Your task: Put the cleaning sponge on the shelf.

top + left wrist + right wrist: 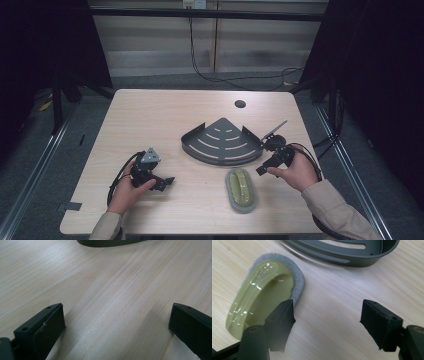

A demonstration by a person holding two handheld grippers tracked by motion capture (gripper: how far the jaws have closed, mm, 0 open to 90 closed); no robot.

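A dark grey quarter-round slotted rack (222,142) lies in the middle of the table. In front of it, to the right, lies an oval scrubber (241,189) with a glossy yellow-green top and a grey pad rim. My right gripper (261,170) is just right of the scrubber's far end. In the right gripper view it (327,306) stands open over bare wood, its left jaw beside the scrubber (262,297) and the rack (342,252) beyond. My left gripper (167,182) is low at the front left, open (116,308) with only wood between its jaws.
The table (150,115) has a round cable hole (240,104) near its far edge. A thin grey bar (275,129) sticks out beside the rack's right corner. The rack's rim (110,243) shows ahead of the left gripper. Cables trail from both grippers.
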